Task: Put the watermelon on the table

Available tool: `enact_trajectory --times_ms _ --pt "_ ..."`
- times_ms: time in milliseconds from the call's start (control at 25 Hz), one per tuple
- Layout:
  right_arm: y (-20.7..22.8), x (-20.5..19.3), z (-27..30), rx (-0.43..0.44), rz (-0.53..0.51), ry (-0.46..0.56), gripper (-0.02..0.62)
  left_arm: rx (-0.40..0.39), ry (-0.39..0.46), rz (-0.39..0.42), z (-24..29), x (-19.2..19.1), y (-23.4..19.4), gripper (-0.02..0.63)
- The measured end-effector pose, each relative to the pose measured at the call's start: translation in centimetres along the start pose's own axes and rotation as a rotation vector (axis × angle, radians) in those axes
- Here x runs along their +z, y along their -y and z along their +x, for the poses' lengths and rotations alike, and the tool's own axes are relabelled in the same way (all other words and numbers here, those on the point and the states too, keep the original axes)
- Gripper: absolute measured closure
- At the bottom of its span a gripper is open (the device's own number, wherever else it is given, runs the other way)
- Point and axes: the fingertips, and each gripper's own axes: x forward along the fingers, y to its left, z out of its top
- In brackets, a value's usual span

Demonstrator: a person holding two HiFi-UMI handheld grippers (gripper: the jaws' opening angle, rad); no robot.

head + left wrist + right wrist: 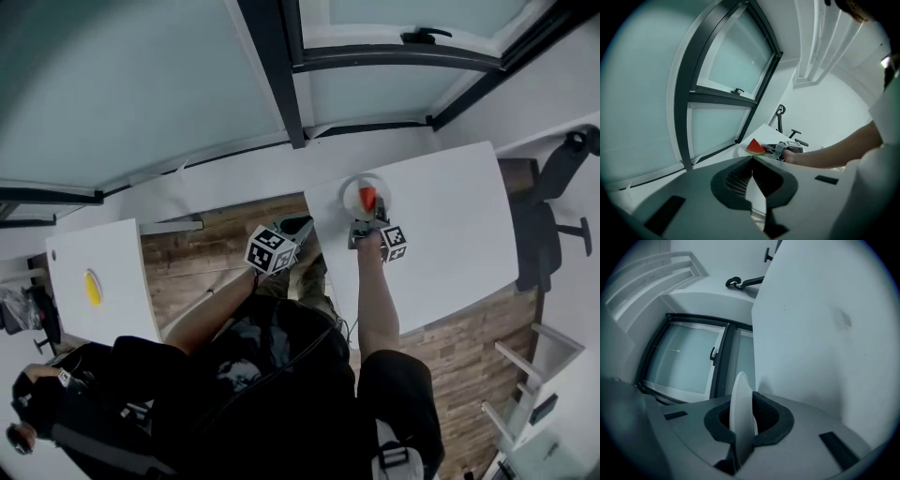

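A red watermelon slice (367,198) lies on a small white plate (348,190) above the near-left part of the white table (450,234). My right gripper (365,225) is shut on the plate's rim. In the right gripper view the plate (740,413) stands edge-on between the jaws, with the table top (825,333) filling the right side. My left gripper (302,227) hovers beside the table's left edge, its jaws shut on nothing. The left gripper view shows the watermelon (755,147) and the right gripper (780,149) just ahead.
A second white table (103,253) with a yellow item (92,287) stands at the left. Wood floor (216,244) lies between the tables. A dark office chair (553,216) sits past the right table. Large windows (141,75) run along the far wall.
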Motion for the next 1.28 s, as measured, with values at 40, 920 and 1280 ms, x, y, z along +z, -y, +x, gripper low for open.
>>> enact_trajectory --times_ms 40,920,1280 --pt "0.1 0.4 0.9 -0.030 -0.032 0.005 0.572 -0.001 0.006 0.002 0.5 0.8 -0.5 0.600" --pt "-7.6 1.4 -4.9 -0.256 -1.448 -0.096 0.418 -0.080 0.011 0.015 2.9 4.2 -0.5 0.600" --pt "-17.6 -1.3 -20.6 -0.126 -1.347 0.181 0.583 -0.127 0.162 0.320 0.1 8.8 7.0 0.600"
